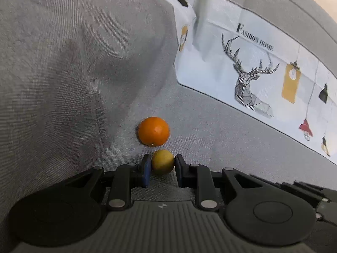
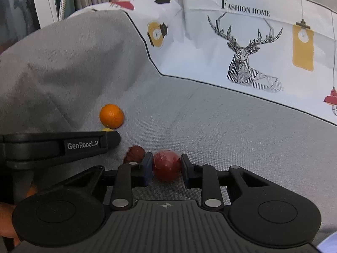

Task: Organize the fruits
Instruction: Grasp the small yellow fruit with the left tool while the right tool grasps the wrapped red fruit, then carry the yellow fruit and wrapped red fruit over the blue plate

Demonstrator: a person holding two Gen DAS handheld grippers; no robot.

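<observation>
Left wrist view, nearest: the left gripper (image 1: pixel 163 169) fills the bottom of the frame, its jaws pinching a small yellow-green fruit (image 1: pixel 162 162) at lower centre, both pads against its sides.
Just beyond it: an orange (image 1: pixel 153 131) sits on the grey sofa seat (image 1: pixel 221 139), near the yellow-green fruit; I cannot tell whether they touch.
Left half of frame: a grey cushion (image 1: pixel 73 63) rises over the orange.
Upper right: a white printed cover (image 1: pixel 252 63) with a deer head and the words "FASHION HOME" runs along the sofa back.
Right wrist view, nearest: the right gripper (image 2: pixel 166 168) has its jaws set close on either side of a red round fruit (image 2: pixel 166 165) at lower centre; both pads appear to touch it.
Beside it: a darker, rough-skinned red fruit (image 2: pixel 134 152) lies just left of the left pad.
Left edge: the left gripper's black body, marked "GenRobot.AI", crosses the frame, a sliver of yellow fruit showing above it.
Farther: the orange sits in the middle left, against the cushion's foot.
Far: the deer cover spans the upper right.
</observation>
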